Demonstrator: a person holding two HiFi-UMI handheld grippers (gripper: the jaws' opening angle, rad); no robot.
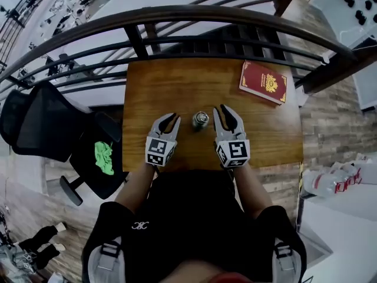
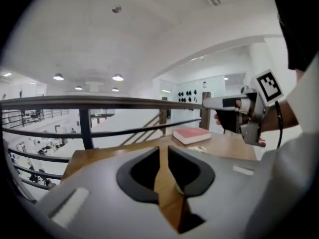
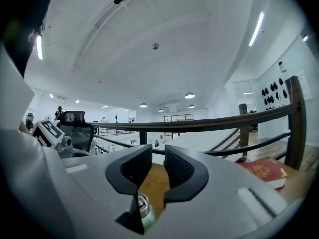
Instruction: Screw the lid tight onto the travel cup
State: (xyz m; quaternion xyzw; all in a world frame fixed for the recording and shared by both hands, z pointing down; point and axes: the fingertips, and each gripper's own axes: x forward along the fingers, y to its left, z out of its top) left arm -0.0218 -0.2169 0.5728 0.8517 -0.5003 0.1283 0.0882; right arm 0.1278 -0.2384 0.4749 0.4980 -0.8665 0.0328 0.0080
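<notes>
standing by the table, item by item:

- travel cup (image 1: 201, 120): upright on the wooden table (image 1: 177, 81), free-standing, between the two grippers and touching neither. silver top showing. whether the lid is already seated on its thread or only resting there, i can't quite tell from here.
- left gripper (image 1: 171, 119): raised off the table just beside the cup, jaws drawn in to a narrow slit, nothing in them.
- right gripper (image 1: 226, 112): on the cup's other side, jaws likewise only a little apart and empty. its own view shows the cup's top low down, beneath the gap rather than in it.
- red booklet (image 1: 263, 82): flat at the far right corner, well apart from the work.
- railing (image 1: 177, 16): runs along the table's far edge, open drop beyond.

hazards, as i judge them:
- both gaps look too narrow to take the cup. coming in like this would shove it rather than grip it, and a slim upright cup tips easily.
- a tipped cup could roll towards the rails.
- turning the lid with the body unheld would just spin the whole cup.
- a lid sitting crooked could cross-thread and jam before it is tight.
</notes>
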